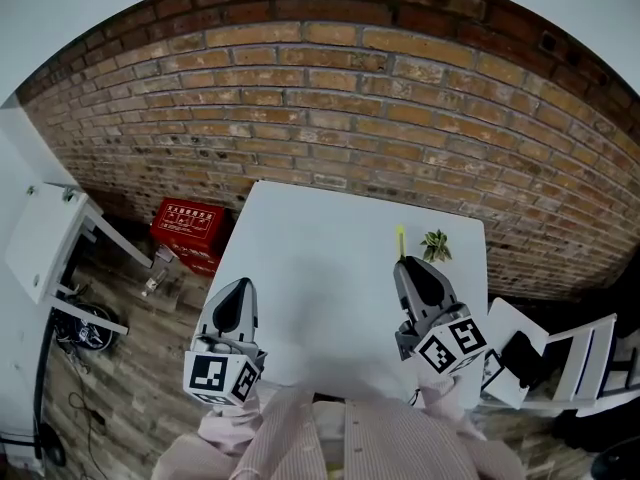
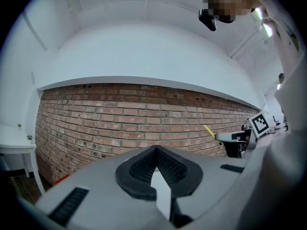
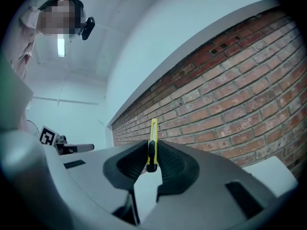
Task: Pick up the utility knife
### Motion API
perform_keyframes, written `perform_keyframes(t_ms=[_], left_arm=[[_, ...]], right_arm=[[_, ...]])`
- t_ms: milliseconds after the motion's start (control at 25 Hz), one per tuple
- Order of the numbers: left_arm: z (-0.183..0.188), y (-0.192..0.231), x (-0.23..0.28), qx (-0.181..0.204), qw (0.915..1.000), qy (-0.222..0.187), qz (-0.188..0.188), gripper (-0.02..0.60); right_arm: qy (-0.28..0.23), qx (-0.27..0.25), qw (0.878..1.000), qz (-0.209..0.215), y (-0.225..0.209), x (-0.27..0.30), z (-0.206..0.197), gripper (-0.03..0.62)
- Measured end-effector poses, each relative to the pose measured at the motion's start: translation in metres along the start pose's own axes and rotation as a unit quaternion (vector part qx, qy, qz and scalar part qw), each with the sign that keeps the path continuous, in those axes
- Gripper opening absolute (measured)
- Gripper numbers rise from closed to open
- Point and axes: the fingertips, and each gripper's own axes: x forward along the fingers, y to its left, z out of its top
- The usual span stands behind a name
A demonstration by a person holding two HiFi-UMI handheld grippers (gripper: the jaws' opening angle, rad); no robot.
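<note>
The yellow utility knife (image 3: 152, 145) stands upright between the pads of my right gripper (image 3: 151, 153), which is shut on it. The black slider sits at the pads and the yellow tip pokes out above them. In the head view the knife (image 1: 399, 238) sticks out past the right gripper (image 1: 402, 261), held above the right side of the white table (image 1: 320, 258). My left gripper (image 1: 237, 286) hovers over the table's left front corner. Its jaws meet at the tip (image 2: 154, 150) with nothing between them. From the left gripper view, the knife (image 2: 209, 131) shows at the right.
A brick wall (image 1: 330, 98) runs behind the table. A small green plant (image 1: 435, 245) stands at the table's far right corner. A red box (image 1: 185, 226) lies on the wooden floor at the left, next to a white shelf (image 1: 45, 238). White chairs (image 1: 580, 363) stand at the right.
</note>
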Motion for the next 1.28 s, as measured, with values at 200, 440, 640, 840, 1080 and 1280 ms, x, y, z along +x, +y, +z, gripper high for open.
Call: perform_keyframes(t_ms=[200,440,640,840,1080,1280], left_arm=[[0.001,0.001,-0.002,0.005,1.0000,0.001,0.004,-0.008],[-0.002,0.001,-0.002,0.007,1.0000,0.004,0.002,-0.008],[-0.006,0.001,-0.002,0.009,0.9999,0.008,0.003,-0.008],[-0.010,0.002,-0.003,0.009,0.9999,0.011,0.005,-0.008],[-0.011,0.005,-0.003,0.010,0.9998,0.015,0.011,-0.008],[-0.013,0.007,-0.003,0.010,0.9997,0.017,0.012,-0.008]], right_arm=[[-0.007,0.003,1.000,-0.002,-0.003,-0.004,0.004,0.063],[-0.006,0.002,1.000,-0.007,-0.006,-0.006,0.003,0.063],[-0.004,0.000,1.000,-0.007,-0.006,-0.006,0.001,0.063],[0.000,-0.004,1.000,-0.009,-0.007,-0.007,-0.001,0.063],[0.007,-0.013,1.000,-0.012,-0.008,-0.008,-0.004,0.063],[0.008,-0.013,1.000,-0.016,-0.010,-0.007,-0.005,0.061]])
